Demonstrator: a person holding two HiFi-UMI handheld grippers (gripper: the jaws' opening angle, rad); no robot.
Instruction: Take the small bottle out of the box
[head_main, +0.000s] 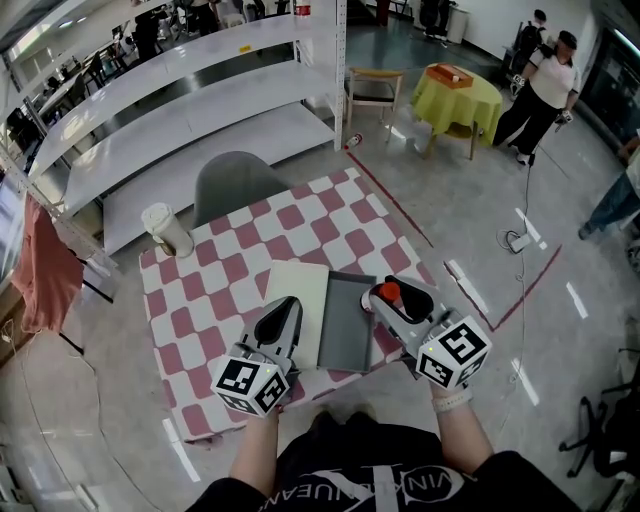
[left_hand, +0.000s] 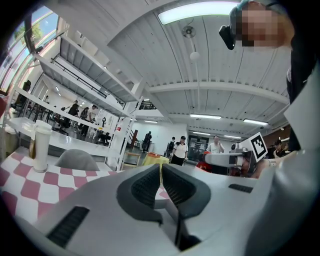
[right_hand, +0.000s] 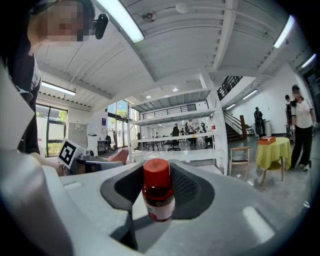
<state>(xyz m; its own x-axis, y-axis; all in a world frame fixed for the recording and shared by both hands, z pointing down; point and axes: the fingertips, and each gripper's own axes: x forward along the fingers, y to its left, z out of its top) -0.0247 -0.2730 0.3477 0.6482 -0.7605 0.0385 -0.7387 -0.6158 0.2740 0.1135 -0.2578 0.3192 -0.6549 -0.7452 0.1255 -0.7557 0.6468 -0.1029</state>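
The right gripper has its jaws clamped on the small bottle, held above the desk just right of the open grey box. The left gripper has its jaws together and empty, beside the white lid. A cup stands far left.

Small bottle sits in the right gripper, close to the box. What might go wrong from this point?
1. The right gripper holds the small bottle by its round body, with the red cap standing up past the pads; the bottle might twist or slip out.
2. In the head view the bottle hangs beside the grey box, close to the near edge of the table; if dropped, it may roll off to the floor.
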